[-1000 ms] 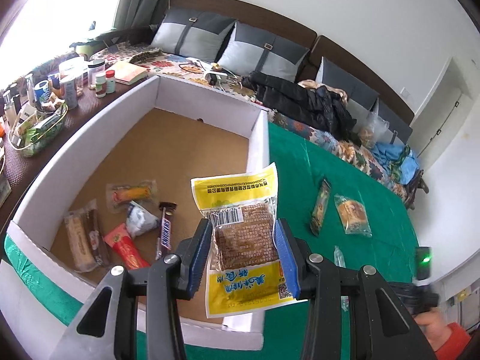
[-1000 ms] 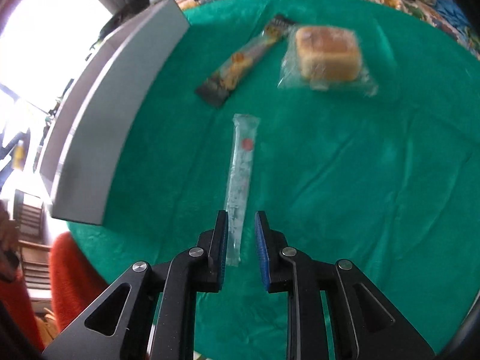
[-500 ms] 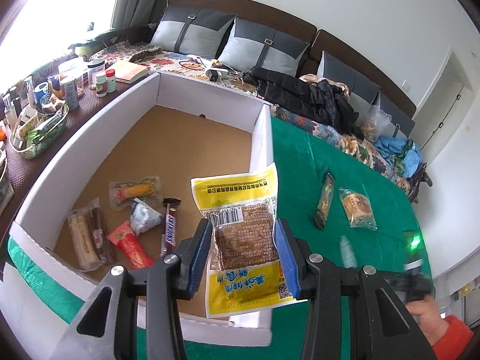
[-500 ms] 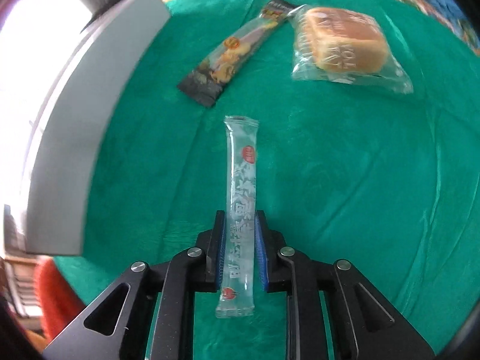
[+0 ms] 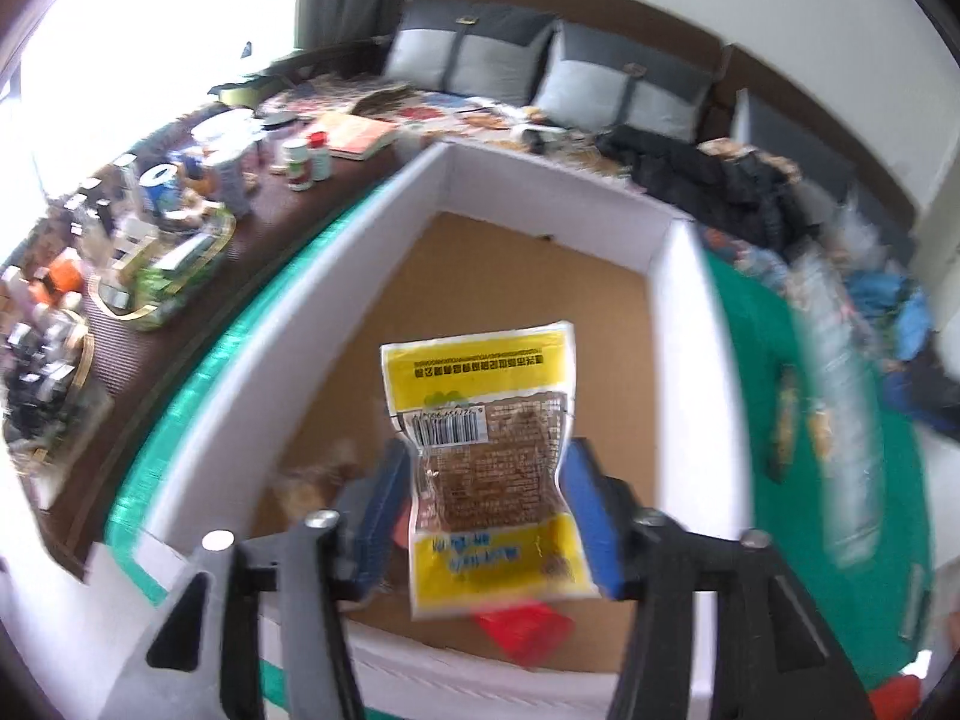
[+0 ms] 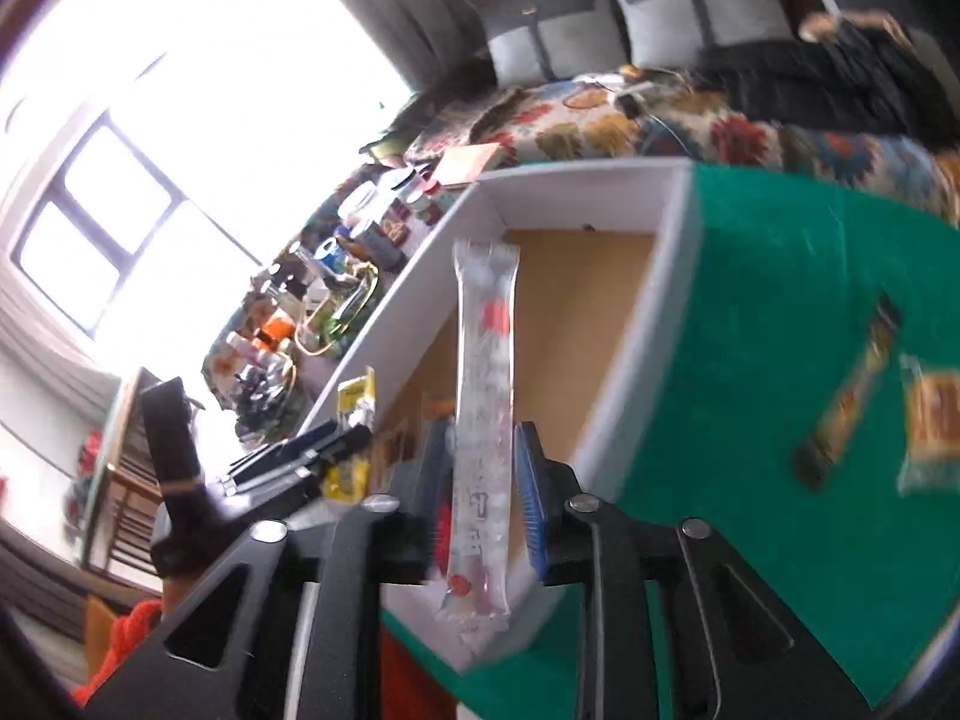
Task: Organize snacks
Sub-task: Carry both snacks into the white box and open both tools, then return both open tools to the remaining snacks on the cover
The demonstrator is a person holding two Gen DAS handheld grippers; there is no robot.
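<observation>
My left gripper [image 5: 486,516] is shut on a yellow snack packet [image 5: 486,450] with a brown window, held over the white-walled cardboard box [image 5: 540,234]. A red packet [image 5: 528,630] and blurred snacks lie on the box floor below. My right gripper [image 6: 480,498] is shut on a long clear stick packet [image 6: 483,420], lifted above the box's near corner [image 6: 630,372]. The left gripper with its yellow packet [image 6: 354,414] shows in the right wrist view. The clear stick shows blurred in the left wrist view [image 5: 834,396].
A dark snack bar [image 6: 852,402] and a wrapped cake [image 6: 936,420] lie on the green cloth [image 6: 780,300] right of the box. A cluttered side table with bottles and baskets [image 5: 156,240] runs along the left. A sofa with cushions [image 5: 540,72] stands behind.
My right gripper has lifted the clear stick packet off the green cloth and swung it over toward the box. My left gripper has moved further over the box with the yellow packet.
</observation>
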